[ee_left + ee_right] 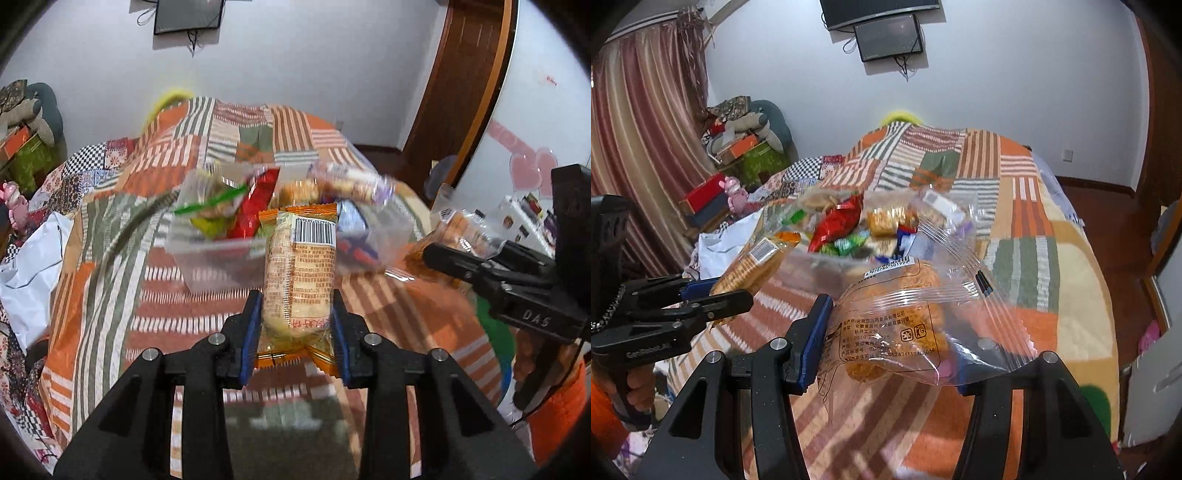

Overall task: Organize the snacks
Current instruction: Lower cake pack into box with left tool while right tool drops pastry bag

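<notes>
My left gripper (pixel 297 325) is shut on an orange-edged cracker packet (pixel 301 273) with a barcode, held upright above the bed; the packet also shows in the right wrist view (pixel 753 267). My right gripper (pixel 890 343) is shut on a clear bag of round orange snacks (pixel 897 317); it shows from the side in the left wrist view (pixel 458 254). A clear plastic box (pixel 218 258) of mixed wrapped snacks, red, green, yellow and blue, sits on the bed just beyond both grippers; it also shows in the right wrist view (pixel 827 266).
The box rests on a patchwork orange, green and white striped bedspread (pixel 177 317). A white plastic bag (pixel 33 273) lies at the bed's left edge. Boxes and soft toys (pixel 746 144) are piled by the curtain. A wooden door (pixel 465 81) stands at the right.
</notes>
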The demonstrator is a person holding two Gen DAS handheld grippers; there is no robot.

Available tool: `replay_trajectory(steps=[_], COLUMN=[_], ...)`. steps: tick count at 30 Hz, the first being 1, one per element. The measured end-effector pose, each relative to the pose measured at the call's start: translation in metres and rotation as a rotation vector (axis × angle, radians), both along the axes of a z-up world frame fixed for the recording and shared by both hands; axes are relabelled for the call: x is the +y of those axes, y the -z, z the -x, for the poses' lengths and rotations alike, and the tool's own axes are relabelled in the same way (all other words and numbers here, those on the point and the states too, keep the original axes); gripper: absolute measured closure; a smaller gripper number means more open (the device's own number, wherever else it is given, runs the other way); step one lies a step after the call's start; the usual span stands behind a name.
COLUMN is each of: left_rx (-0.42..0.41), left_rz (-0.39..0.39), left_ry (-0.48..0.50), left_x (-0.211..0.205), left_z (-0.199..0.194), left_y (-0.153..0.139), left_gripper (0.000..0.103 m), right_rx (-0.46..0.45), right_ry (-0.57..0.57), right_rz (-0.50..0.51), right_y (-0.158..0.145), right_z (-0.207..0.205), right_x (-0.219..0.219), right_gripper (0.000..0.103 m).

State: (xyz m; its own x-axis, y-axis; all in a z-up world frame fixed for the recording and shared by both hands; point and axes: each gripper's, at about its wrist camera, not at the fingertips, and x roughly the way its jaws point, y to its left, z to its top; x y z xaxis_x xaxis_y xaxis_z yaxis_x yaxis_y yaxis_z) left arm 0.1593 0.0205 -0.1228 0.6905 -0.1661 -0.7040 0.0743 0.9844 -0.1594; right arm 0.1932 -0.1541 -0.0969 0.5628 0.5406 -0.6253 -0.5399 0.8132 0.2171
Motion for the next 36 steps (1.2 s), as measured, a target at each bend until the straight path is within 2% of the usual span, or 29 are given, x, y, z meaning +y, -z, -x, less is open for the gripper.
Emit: replay_trajectory(steps=[11,22,25,28,36], left_rx=[-0.063,-0.093,-0.079,-0.041,0.041], left_rz=[0.001,-0.009,-0.011,0.024,0.061], left_ry=[-0.014,0.010,0.010,0.016,0.029], left_x=[0.007,0.006,0.007,0.010,0.010], left_z=[-0.036,-0.076,-0.088,-0.102,-0.124], left_y=[-0.016,-0.016,-0.010,0.000,0.025], left_gripper=[0.068,0.068,0.068,0.068,0.068], right_rx=[-0.074,-0.078,-0.051,-0.032,0.043], right_ry=[-0.002,-0.062,-0.089,-0.093,-0.093], right_rz=[0.013,0.095,0.120,0.141,0.158], right_y=[-0.015,0.001,0.012,0.020,0.028], right_z=[-0.032,-0.065,-0.072,-0.077,-0.075], right_x=[0.017,0.052,0.061,0.062,0.052], right_gripper=[0.052,0.052,0.051,0.049,0.044])
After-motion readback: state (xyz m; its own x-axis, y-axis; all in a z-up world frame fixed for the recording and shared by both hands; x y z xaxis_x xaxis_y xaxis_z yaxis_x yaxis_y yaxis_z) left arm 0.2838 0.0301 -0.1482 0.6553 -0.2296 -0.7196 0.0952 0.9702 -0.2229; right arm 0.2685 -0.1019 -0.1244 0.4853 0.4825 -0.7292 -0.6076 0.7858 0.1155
